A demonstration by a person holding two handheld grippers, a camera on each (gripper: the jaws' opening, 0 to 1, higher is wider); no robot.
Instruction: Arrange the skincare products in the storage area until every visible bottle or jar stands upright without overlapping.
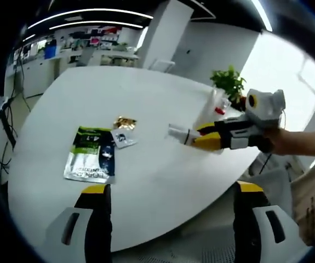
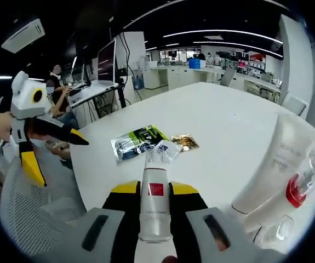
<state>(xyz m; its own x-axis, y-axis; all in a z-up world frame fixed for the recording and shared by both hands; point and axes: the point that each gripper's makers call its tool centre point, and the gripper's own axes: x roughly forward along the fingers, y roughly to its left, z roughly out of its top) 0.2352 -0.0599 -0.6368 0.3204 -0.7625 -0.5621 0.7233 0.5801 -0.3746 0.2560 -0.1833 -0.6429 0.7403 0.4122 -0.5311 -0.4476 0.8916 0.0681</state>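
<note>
Right gripper (image 2: 156,205) clamps a slim white plastic bottle with a red label (image 2: 155,208) mid-body between its jaws, likely light, rigid, slippery, best held there, tall white tube (image 2: 278,164) beyond to its right, left gripper (image 1: 168,213) wide open above the white table (image 1: 162,170).

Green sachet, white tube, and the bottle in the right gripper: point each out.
Green sachet (image 1: 90,154): left gripper view, its printed front.
White tube (image 2: 280,164): right gripper view, its body.
Bottle (image 2: 155,211): right gripper view, below its red label.
</note>
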